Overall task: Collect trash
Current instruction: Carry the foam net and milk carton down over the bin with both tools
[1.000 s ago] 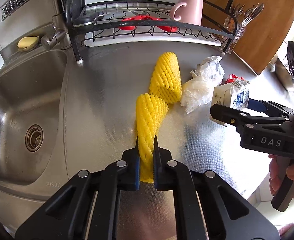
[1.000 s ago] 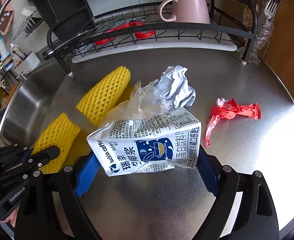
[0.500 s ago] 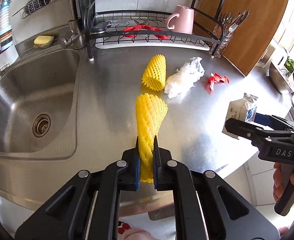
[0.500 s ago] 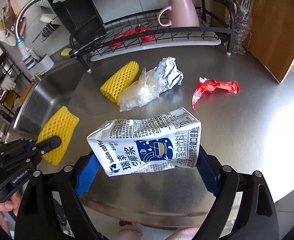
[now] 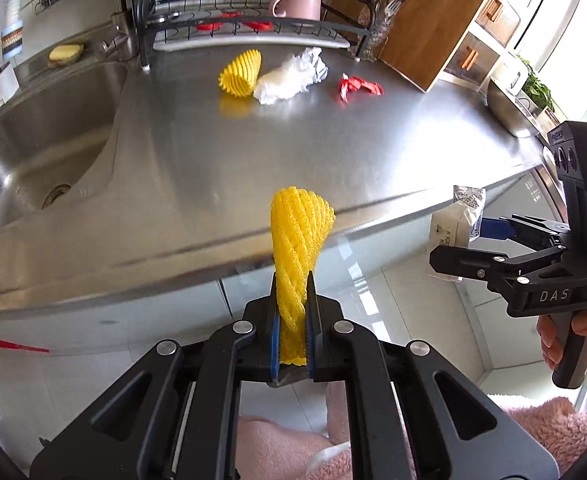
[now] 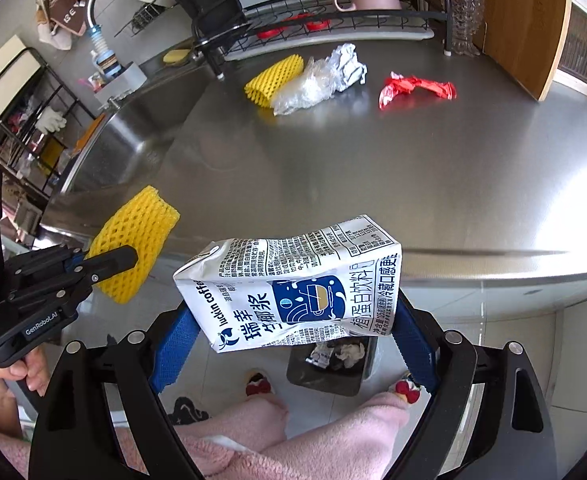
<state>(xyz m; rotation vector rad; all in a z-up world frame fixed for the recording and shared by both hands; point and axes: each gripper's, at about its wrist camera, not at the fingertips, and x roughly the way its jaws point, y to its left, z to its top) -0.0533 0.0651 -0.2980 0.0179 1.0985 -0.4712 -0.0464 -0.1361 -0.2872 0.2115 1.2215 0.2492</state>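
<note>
My left gripper (image 5: 292, 300) is shut on a yellow foam net sleeve (image 5: 298, 240), held in the air just off the counter's front edge; the same sleeve (image 6: 135, 248) shows at the left of the right wrist view. My right gripper (image 6: 293, 312) is shut on a white and blue milk carton (image 6: 293, 286), gripped across its width, also beyond the counter edge. Below the carton on the floor stands a dark trash bin (image 6: 329, 364) with scraps in it. On the counter lie a second yellow net sleeve (image 5: 240, 73), a clear crumpled plastic bag (image 5: 289, 76) and a red wrapper (image 5: 359, 87).
The steel counter (image 5: 333, 152) has a sink (image 5: 37, 144) at its left and a dish rack (image 5: 249, 28) with a pink mug (image 5: 297, 0) at the back. A person's legs in pink fleece (image 6: 293, 440) and slippers stand beside the bin.
Both grippers have pulled back from over the counter to past its front edge, each carrying its item. The floor and the trash bin have come into view.
</note>
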